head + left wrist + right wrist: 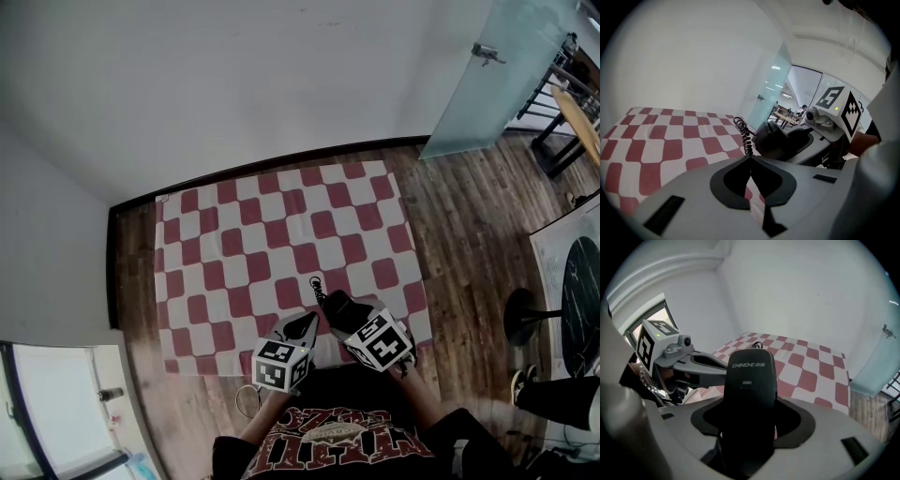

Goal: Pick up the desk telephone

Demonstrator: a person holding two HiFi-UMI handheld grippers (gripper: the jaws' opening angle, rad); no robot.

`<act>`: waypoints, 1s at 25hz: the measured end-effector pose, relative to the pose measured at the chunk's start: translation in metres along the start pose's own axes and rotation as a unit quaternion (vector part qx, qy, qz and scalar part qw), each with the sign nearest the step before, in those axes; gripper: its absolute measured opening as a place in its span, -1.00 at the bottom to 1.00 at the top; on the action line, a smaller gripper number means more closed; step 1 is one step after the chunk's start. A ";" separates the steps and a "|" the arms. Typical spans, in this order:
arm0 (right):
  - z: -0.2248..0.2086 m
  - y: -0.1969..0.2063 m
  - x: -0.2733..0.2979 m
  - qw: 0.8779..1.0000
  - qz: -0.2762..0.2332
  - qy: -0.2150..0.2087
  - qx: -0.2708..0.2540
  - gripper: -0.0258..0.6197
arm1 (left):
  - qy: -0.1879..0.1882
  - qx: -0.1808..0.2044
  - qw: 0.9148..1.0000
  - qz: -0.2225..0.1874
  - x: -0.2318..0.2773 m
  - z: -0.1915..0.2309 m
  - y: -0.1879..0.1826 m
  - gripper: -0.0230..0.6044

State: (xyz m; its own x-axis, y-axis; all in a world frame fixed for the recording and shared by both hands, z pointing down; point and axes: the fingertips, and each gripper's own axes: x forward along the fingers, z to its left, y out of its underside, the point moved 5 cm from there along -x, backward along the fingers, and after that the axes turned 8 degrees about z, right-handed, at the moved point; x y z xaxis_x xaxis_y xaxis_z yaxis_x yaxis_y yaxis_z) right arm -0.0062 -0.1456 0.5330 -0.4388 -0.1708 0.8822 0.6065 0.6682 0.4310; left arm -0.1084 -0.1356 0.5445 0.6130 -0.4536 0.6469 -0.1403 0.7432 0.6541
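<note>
The handset (pixel 751 376), black, stands upright and off the cloth (pixel 262 234), pinched at its lower part between the fingers of the right gripper (pixel 751 420), above the cloth's near edge. Its coiled cord (pixel 746 136) hangs free above the red-and-white checks and ends, as seen, right at the tips of the left gripper (pixel 750 161), whose fingers are pressed together at the tips; whether they catch the cord cannot be told. The cloth lies flat on a wooden floor (pixel 459 234) against a white wall.
</note>
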 end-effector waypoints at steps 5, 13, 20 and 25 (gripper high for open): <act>0.004 -0.004 -0.010 1.000 0.000 -0.001 -0.008 -0.04 | 0.000 -0.001 1.000 0.004 0.001 0.000 0.002 -0.91; 0.011 -0.013 -0.027 1.000 -0.005 -0.006 -0.023 -0.04 | 0.003 0.002 1.000 0.010 0.002 0.000 0.001 -0.91; 0.018 -0.019 -0.040 0.999 -0.006 -0.011 -0.039 -0.04 | 0.004 0.001 1.000 0.014 0.003 0.000 0.003 -0.91; 0.023 -0.025 -0.049 0.999 -0.006 -0.017 -0.049 -0.04 | 0.006 0.001 1.000 0.018 0.005 0.001 0.003 -0.91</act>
State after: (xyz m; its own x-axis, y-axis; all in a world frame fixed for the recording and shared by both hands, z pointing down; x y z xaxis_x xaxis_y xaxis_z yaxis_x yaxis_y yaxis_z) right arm -0.0144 -0.1374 0.4745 -0.4679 -0.1518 0.8706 0.6622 0.5922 0.4591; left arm -0.1066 -0.1358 0.5503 0.6175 -0.4207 0.6646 -0.1631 0.7581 0.6314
